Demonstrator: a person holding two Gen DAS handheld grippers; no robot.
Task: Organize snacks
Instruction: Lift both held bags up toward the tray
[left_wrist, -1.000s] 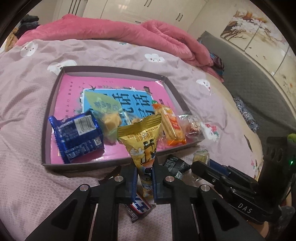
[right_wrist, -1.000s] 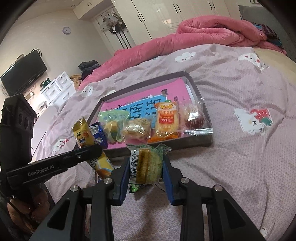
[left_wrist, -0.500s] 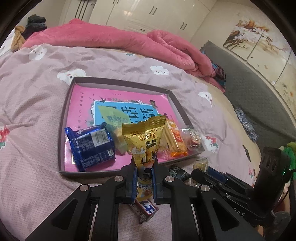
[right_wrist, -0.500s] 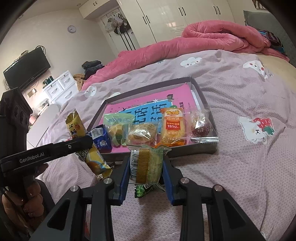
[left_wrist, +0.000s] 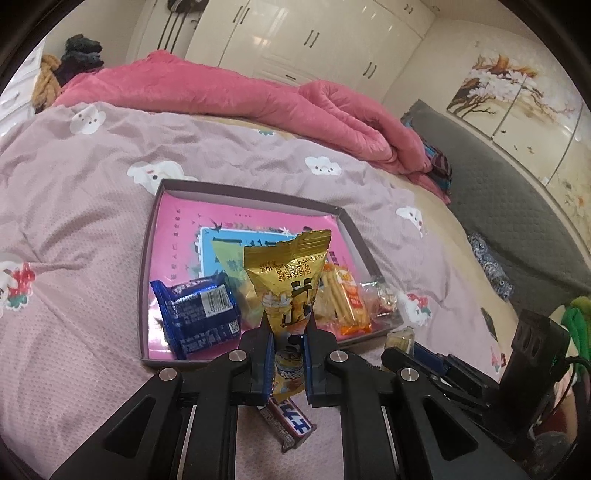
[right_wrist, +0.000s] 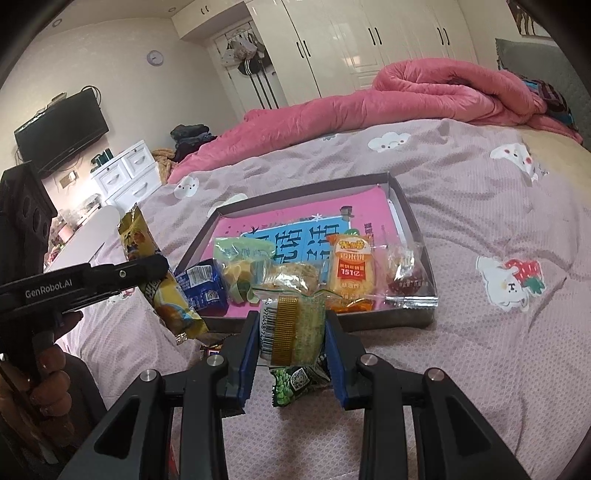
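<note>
My left gripper (left_wrist: 289, 332) is shut on a yellow snack packet (left_wrist: 291, 284), held upright above the bed in front of the grey tray (left_wrist: 146, 266). From the right wrist view that same yellow packet (right_wrist: 162, 291) hangs in the left gripper (right_wrist: 159, 267) to the left of the tray (right_wrist: 417, 229). My right gripper (right_wrist: 291, 328) is shut on a clear-wrapped green cake (right_wrist: 291, 328), just before the tray's near wall. Along the tray's near side lie a blue packet (left_wrist: 199, 317), a green bag (right_wrist: 240, 266), an orange biscuit pack (right_wrist: 351, 269) and a red sweet (right_wrist: 406, 273).
A chocolate bar (left_wrist: 288, 421) and a small green packet (right_wrist: 295, 380) lie on the purple bedsheet under the grippers. A rolled pink quilt (left_wrist: 258, 96) runs along the far side of the bed. A person's hand (right_wrist: 44, 384) grips the left handle.
The left gripper has lifted and drawn back with the yellow packet, so the tray looks smaller and farther. The right gripper with the green cake has barely moved.
</note>
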